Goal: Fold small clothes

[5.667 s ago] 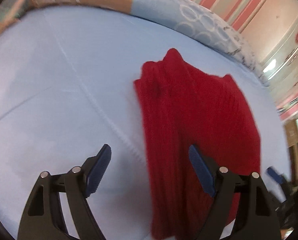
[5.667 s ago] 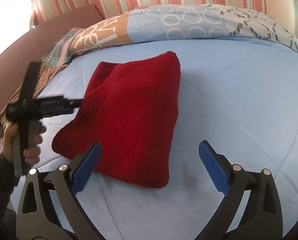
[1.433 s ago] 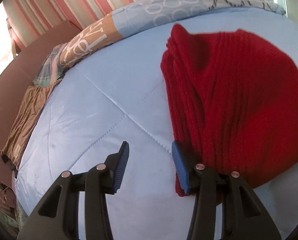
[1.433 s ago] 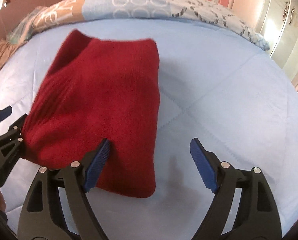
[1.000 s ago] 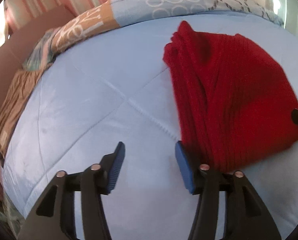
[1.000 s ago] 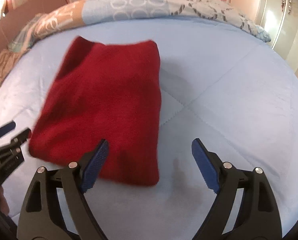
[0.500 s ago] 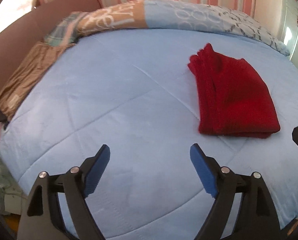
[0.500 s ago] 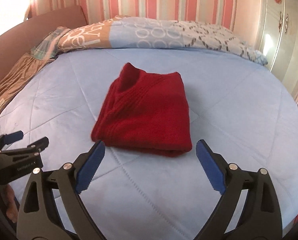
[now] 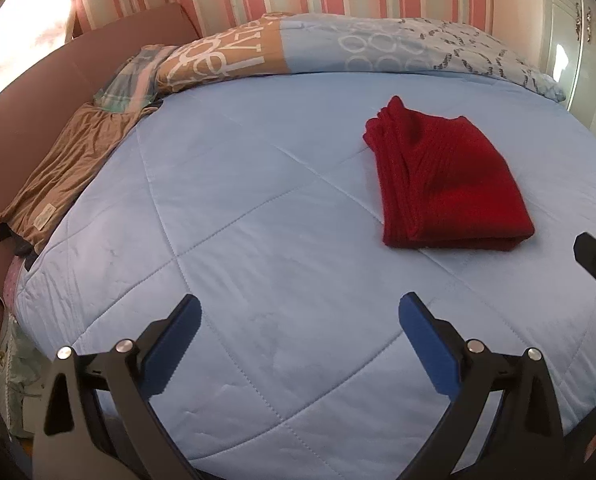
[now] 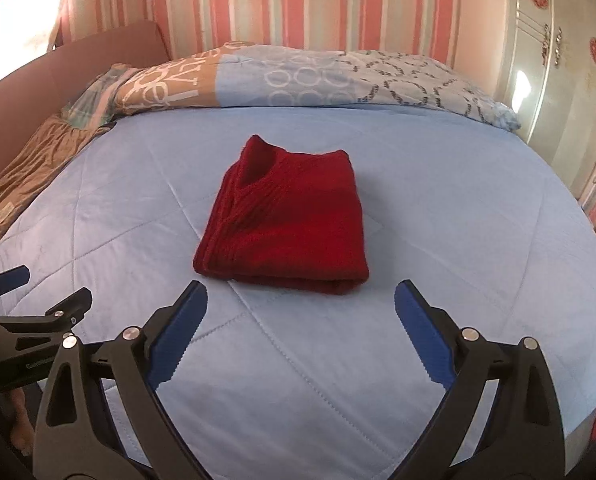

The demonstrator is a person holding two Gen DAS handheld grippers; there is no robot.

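Observation:
A red knitted sweater (image 9: 446,184) lies folded into a compact rectangle on the light blue quilt (image 9: 258,220); it also shows in the right wrist view (image 10: 290,220), its collar at the far end. My left gripper (image 9: 298,320) is open and empty, held above the quilt, well back and to the left of the sweater. My right gripper (image 10: 300,312) is open and empty, just short of the sweater's near edge. The left gripper also shows at the left edge of the right wrist view (image 10: 38,292).
A patterned orange and blue duvet (image 10: 298,76) lies bunched along the far side of the bed. A brown garment (image 9: 62,172) lies at the left edge by a brown headboard (image 9: 30,112). A white wardrobe (image 10: 558,72) stands at the right.
Both grippers have let go of the sweater, opened wide and pulled back and up from it. The sweater now lies folded and still on the quilt.

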